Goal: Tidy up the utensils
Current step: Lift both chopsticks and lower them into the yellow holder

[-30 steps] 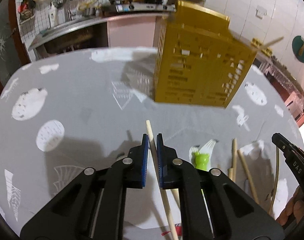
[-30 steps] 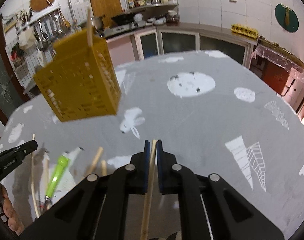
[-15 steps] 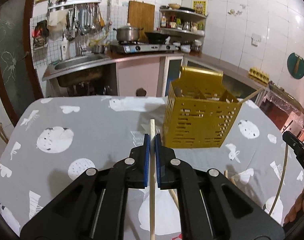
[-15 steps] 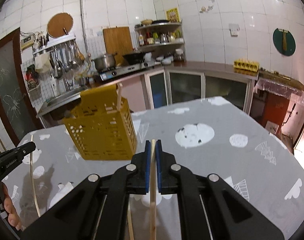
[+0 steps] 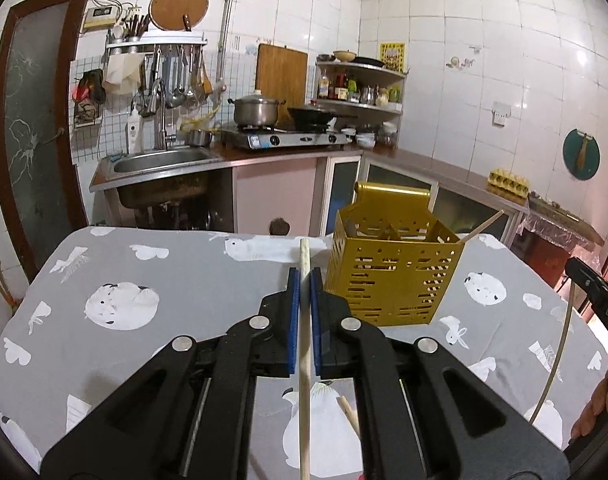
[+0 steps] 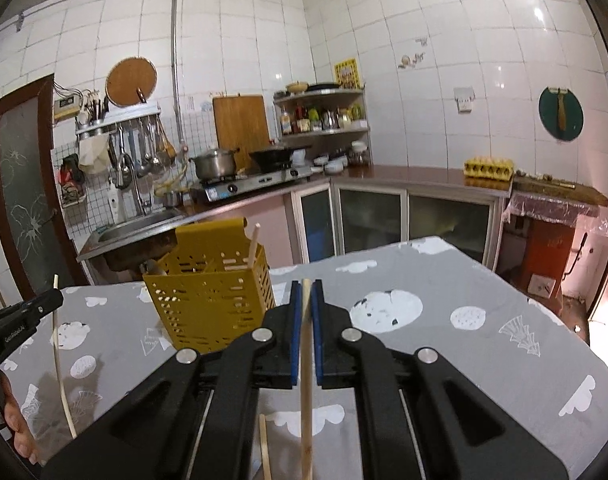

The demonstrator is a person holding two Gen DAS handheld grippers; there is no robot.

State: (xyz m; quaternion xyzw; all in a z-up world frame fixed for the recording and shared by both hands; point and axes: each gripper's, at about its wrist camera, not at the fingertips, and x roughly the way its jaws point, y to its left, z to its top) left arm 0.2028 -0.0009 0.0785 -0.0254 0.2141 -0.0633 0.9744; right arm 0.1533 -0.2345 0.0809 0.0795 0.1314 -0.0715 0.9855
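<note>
**One chopstick in each claw, caddy ahead**

We grip a chopstick (image 5: 304,344) in the left claw (image 5: 304,276) and another (image 6: 306,360) in the right claw (image 6: 305,290), both clenched and raised above the bench (image 5: 152,264), likely to drop them upright into the yellow caddy (image 5: 392,276) standing just beyond.

I'm in a home kitchen: white tiled walls, a steel sink (image 5: 160,160) far left under hanging ladles (image 5: 176,80), a gas stove (image 5: 284,138) bearing a pot (image 5: 258,112), a spice shelf (image 5: 360,92), and my cloth-covered table (image 5: 144,280) near.
</note>
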